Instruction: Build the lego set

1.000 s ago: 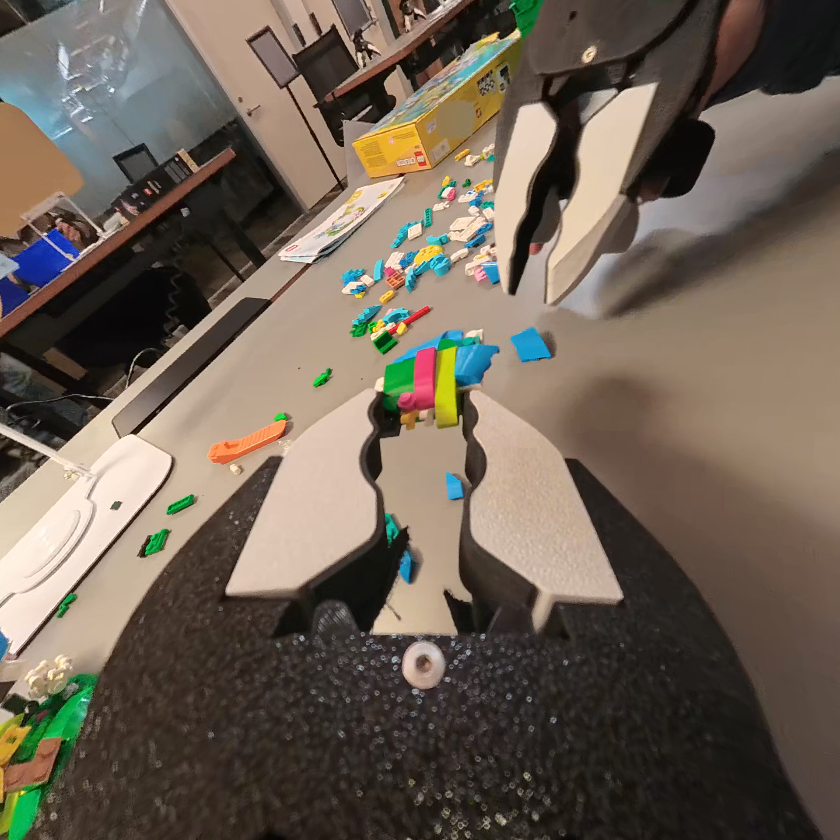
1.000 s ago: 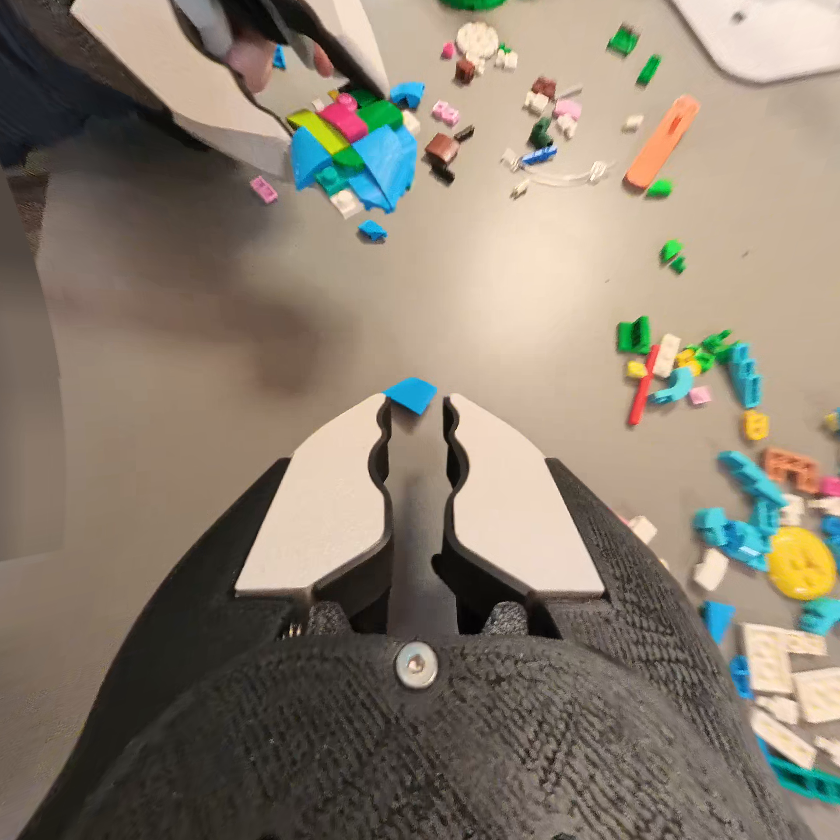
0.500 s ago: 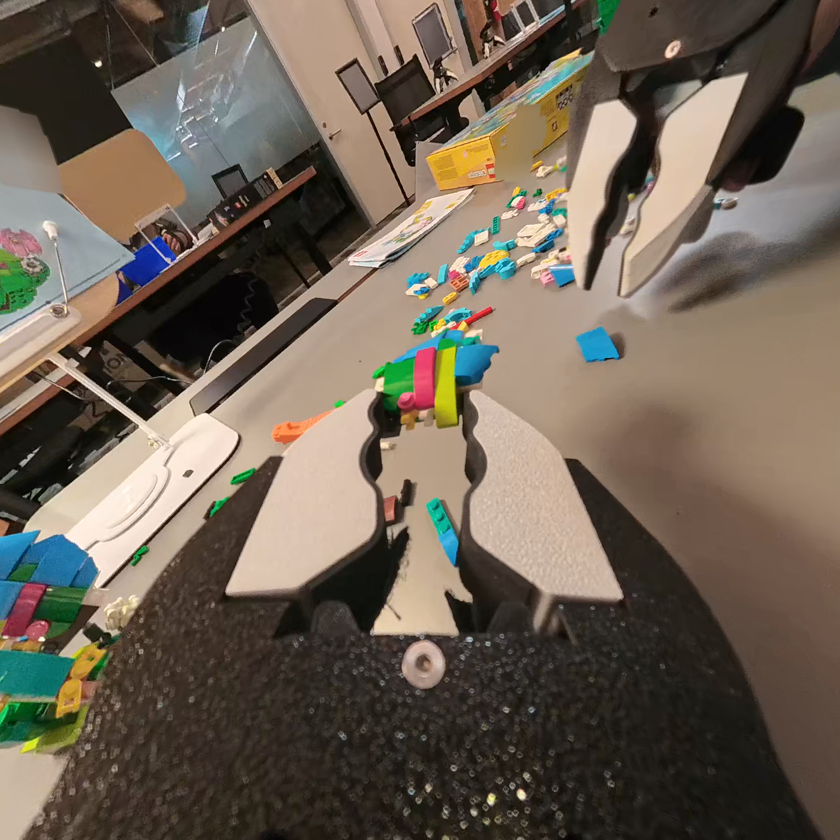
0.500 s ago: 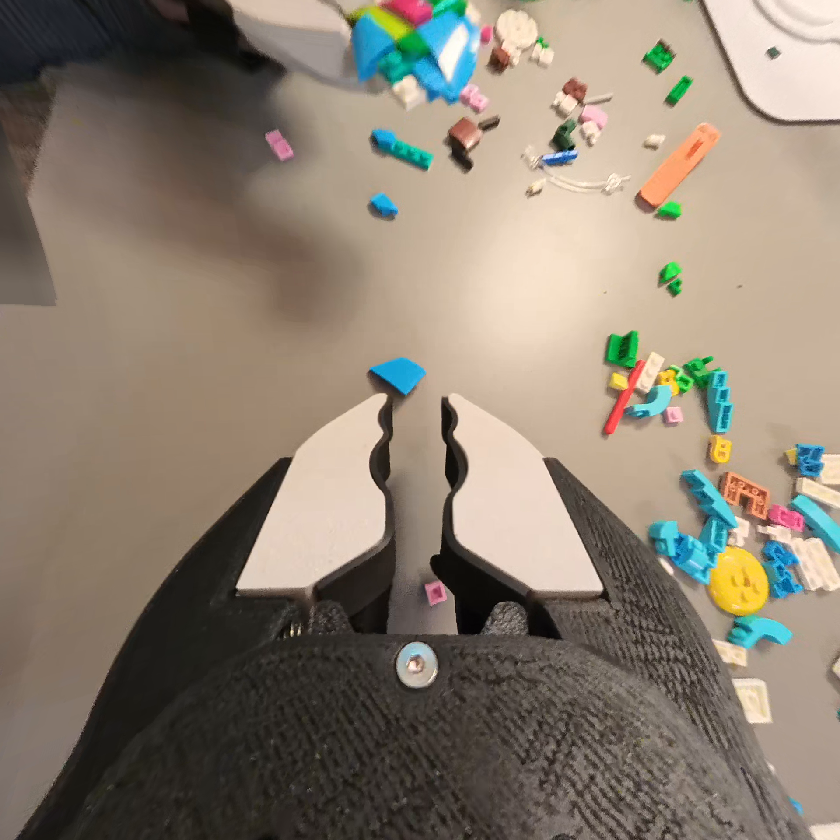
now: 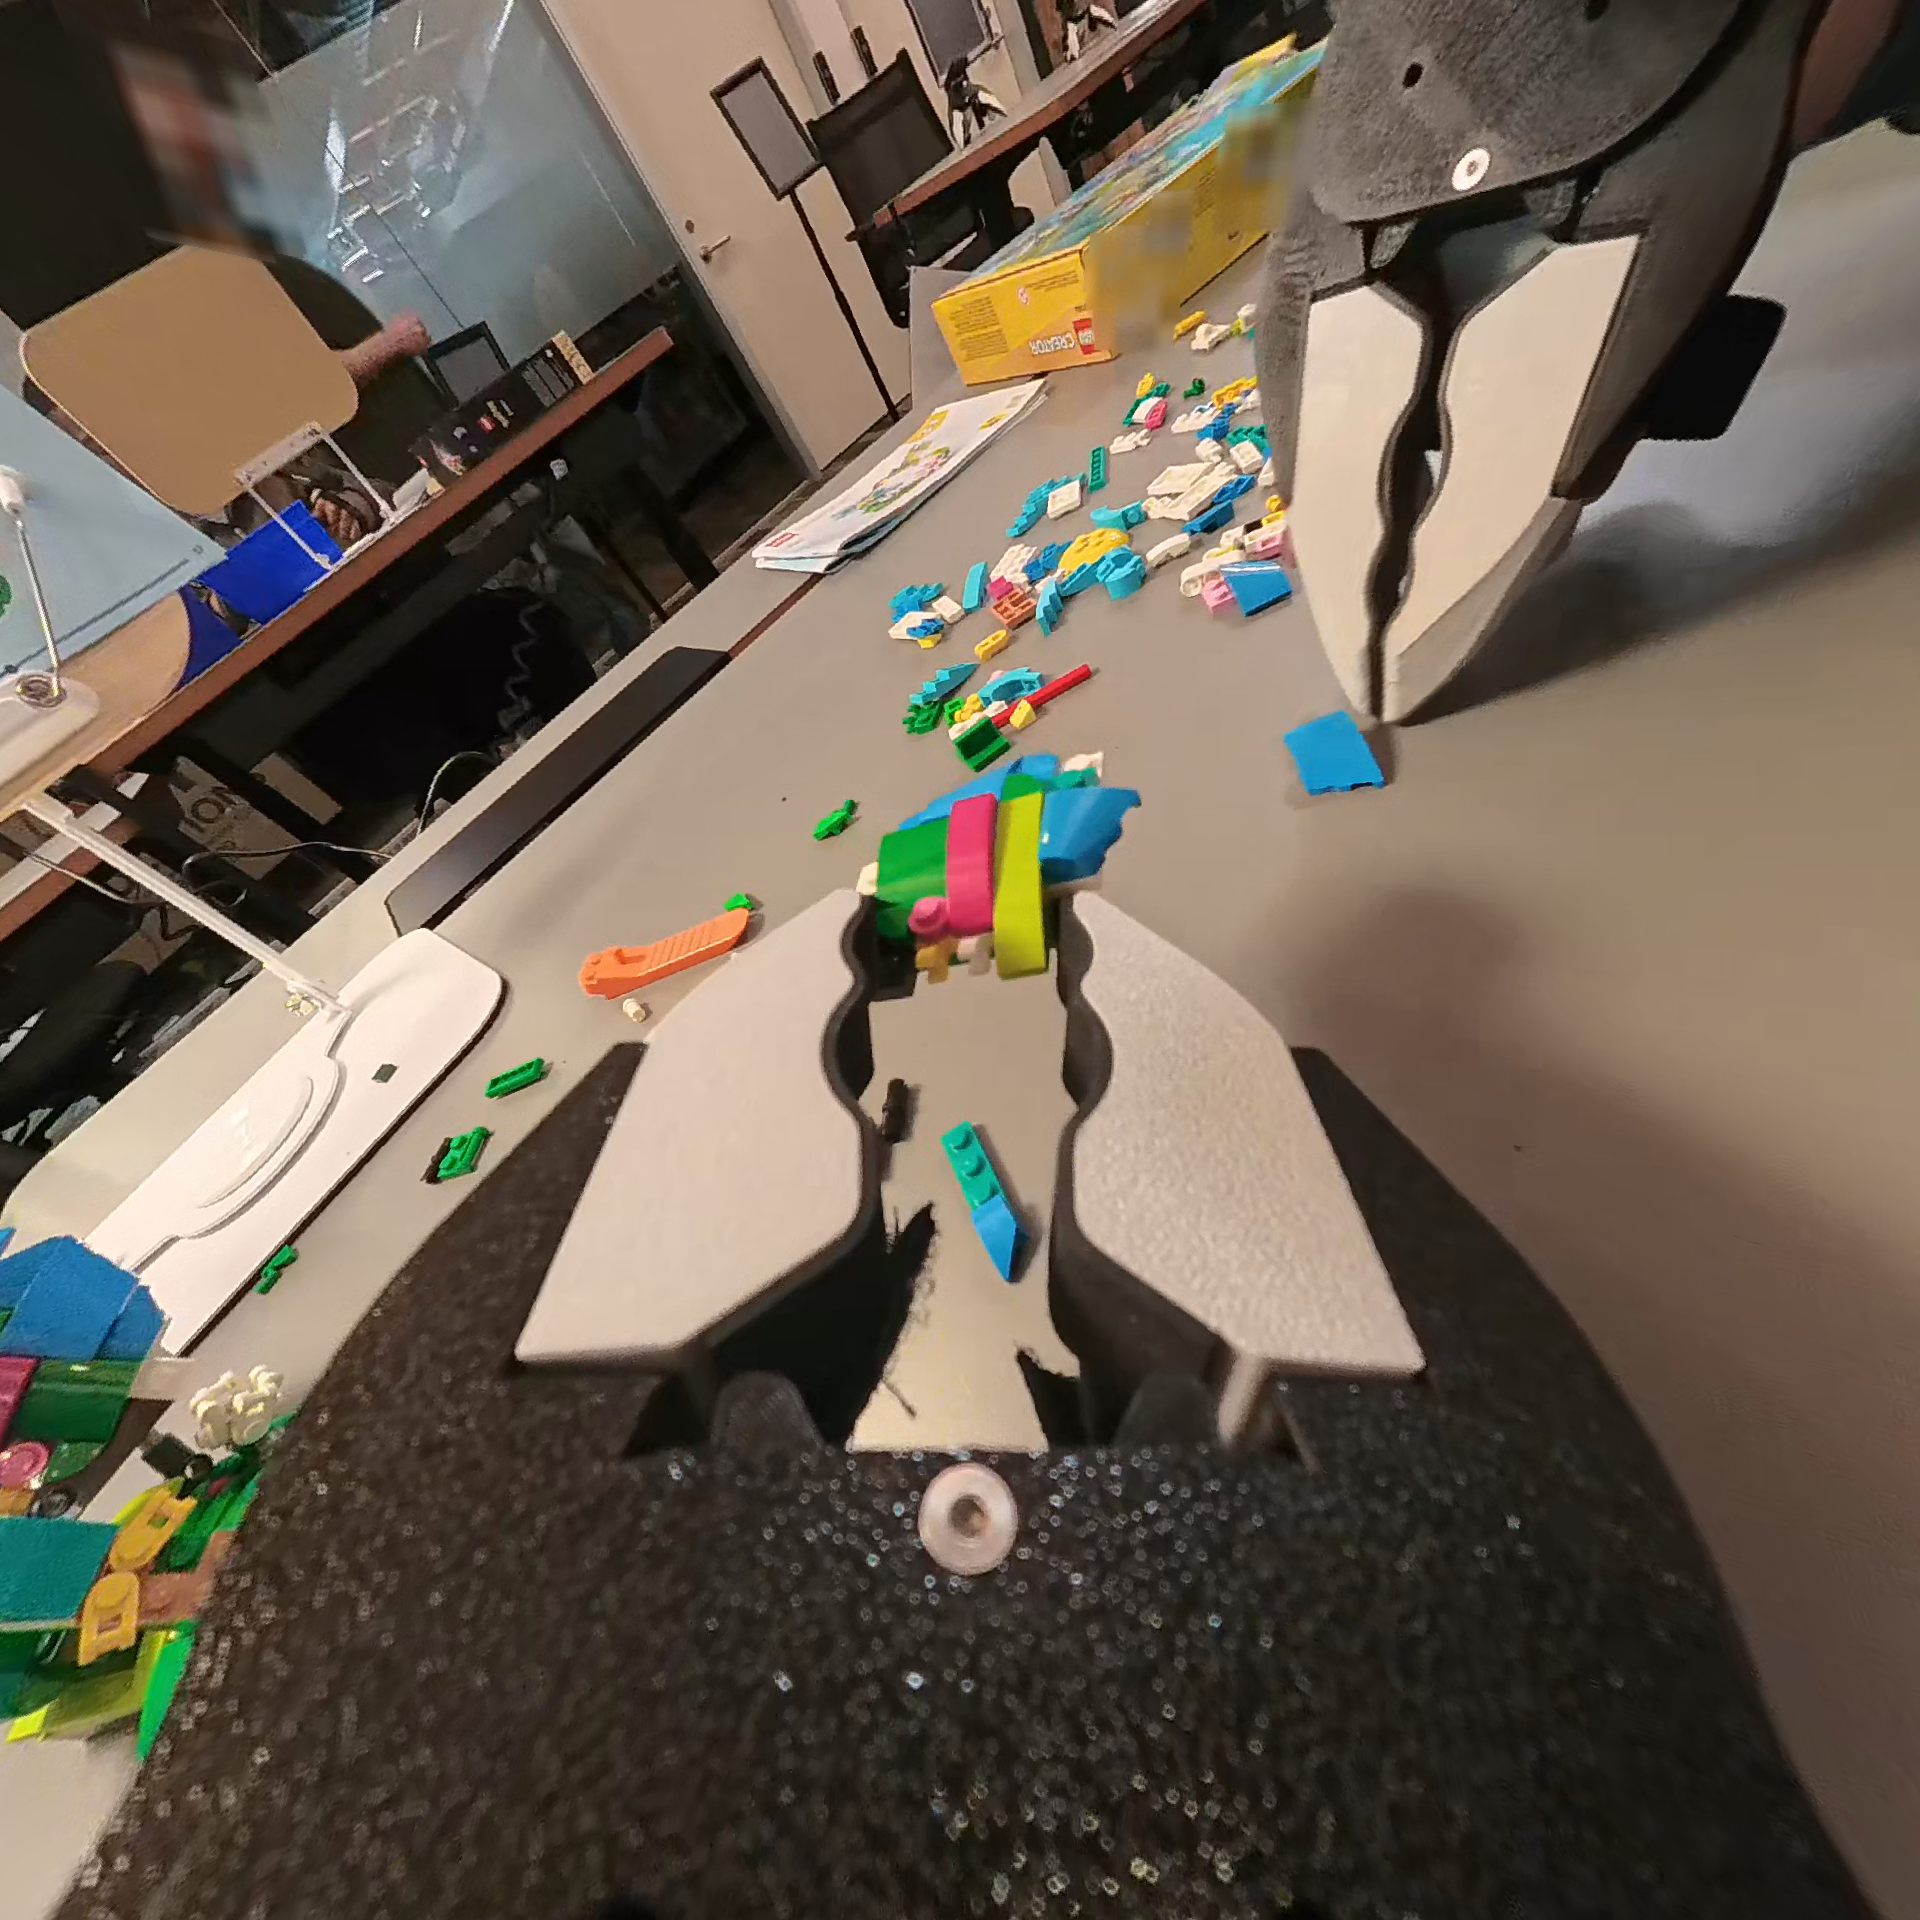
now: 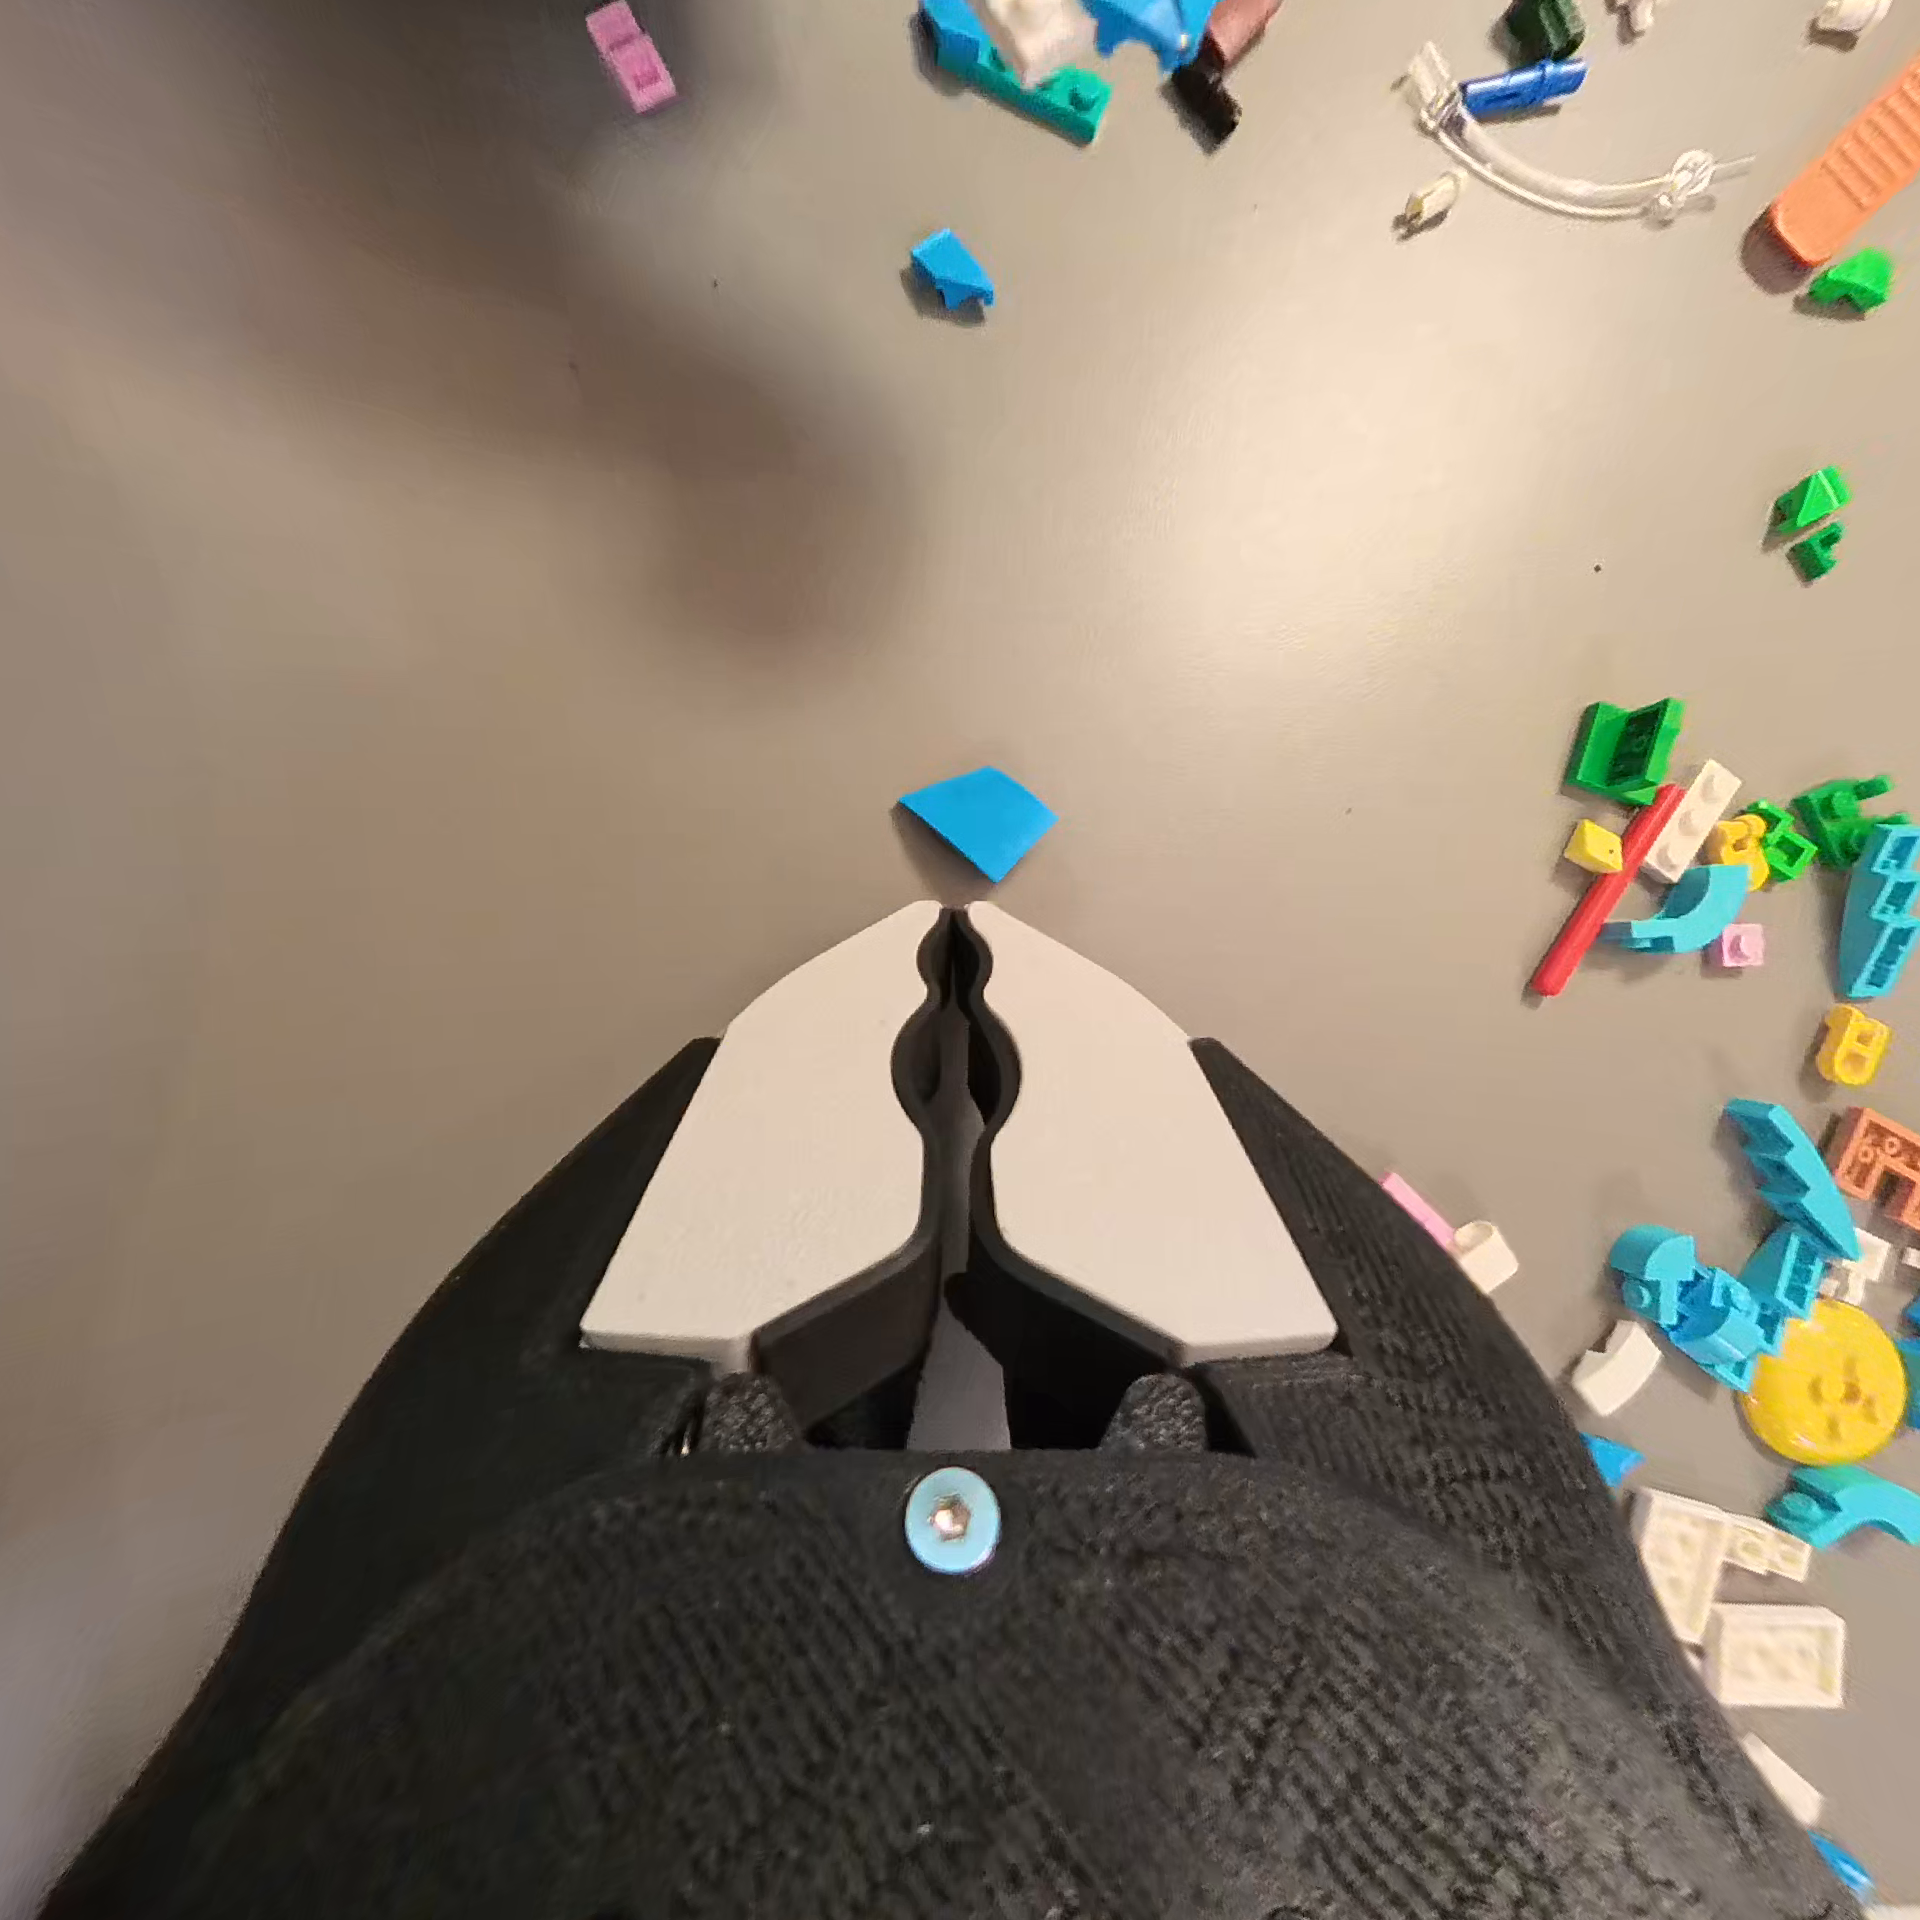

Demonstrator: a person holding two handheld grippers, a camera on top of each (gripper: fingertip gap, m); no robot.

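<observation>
My left gripper (image 5: 961, 914) is shut on a small lego assembly (image 5: 987, 862) of green, pink, lime and blue bricks, held at its fingertips above the grey table (image 5: 1558, 1039). A flat blue tile (image 6: 977, 821) lies alone on the table. My right gripper (image 6: 954, 909) is shut and empty, with its tips down at the table just short of the tile's near corner. The left wrist view shows the right gripper (image 5: 1377, 707) pointing down right next to the tile (image 5: 1332, 755). A teal and blue piece (image 5: 982, 1195) lies under my left fingers.
Loose bricks are spread at the right (image 6: 1766, 1299) and far along the table (image 5: 1122, 551). An orange brick separator (image 5: 665, 951), a white lamp base (image 5: 312, 1091), a booklet (image 5: 904, 478) and a yellow box (image 5: 1101, 301) lie beyond. A part-built model (image 5: 62, 1455) stands at the near left. There is about 15 cm between the tips of the two grippers.
My right gripper has shut its jaws and come lower, close to the blue tile. My left gripper has drawn back with the assembly, out of the right wrist view.
</observation>
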